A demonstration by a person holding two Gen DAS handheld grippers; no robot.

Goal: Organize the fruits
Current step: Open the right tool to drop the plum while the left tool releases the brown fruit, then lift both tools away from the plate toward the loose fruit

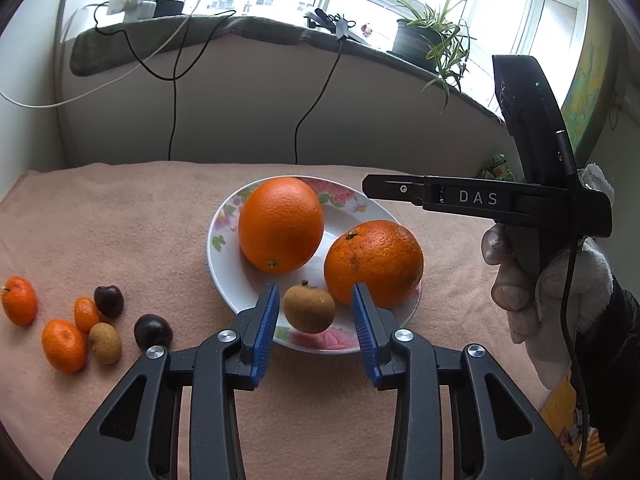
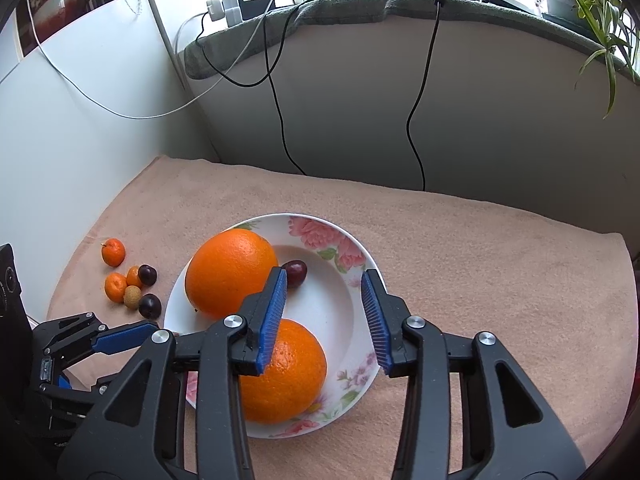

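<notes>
A floral white plate on the pink cloth holds two big oranges. A brown longan lies on the plate's near side, between the open blue pads of my left gripper, apart from both. In the right wrist view a dark cherry lies in the plate behind the far orange. My right gripper hangs open and empty over the plate, above the near orange. Loose fruit lies left of the plate: small tangerines, cherries, a longan.
A windowsill with cables, chargers and a potted plant runs behind the table. A white panel stands at the table's left side. The gloved right hand with its black gripper body is beside the plate on the right.
</notes>
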